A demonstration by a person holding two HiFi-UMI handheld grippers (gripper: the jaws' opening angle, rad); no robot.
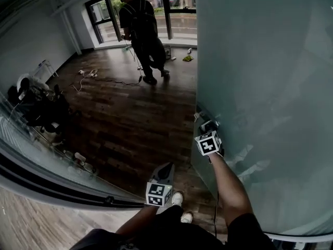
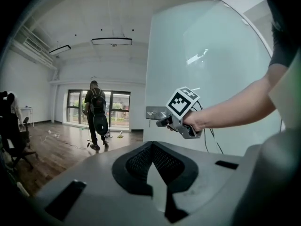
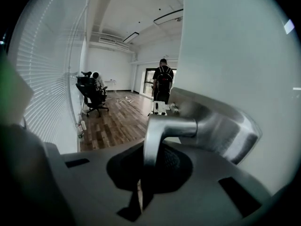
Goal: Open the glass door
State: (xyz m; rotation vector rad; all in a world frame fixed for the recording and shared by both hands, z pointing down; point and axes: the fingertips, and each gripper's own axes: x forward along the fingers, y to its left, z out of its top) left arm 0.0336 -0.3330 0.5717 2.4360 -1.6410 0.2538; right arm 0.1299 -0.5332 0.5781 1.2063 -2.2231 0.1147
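Now my right gripper (image 3: 141, 175) pinches the handle (image 3: 164, 126) in its jaws, lever running right into the glass door (image 3: 235, 46); left gripper (image 2: 151, 149), jaws together, sits farther off.

The glass door (image 1: 265, 87) is a tall frosted panel of pale grey-green. It stands upright and open, with its free edge toward the room. The handle (image 3: 165, 128) is an L-shaped lever of brushed metal, mounted on a metal plate at that free edge.
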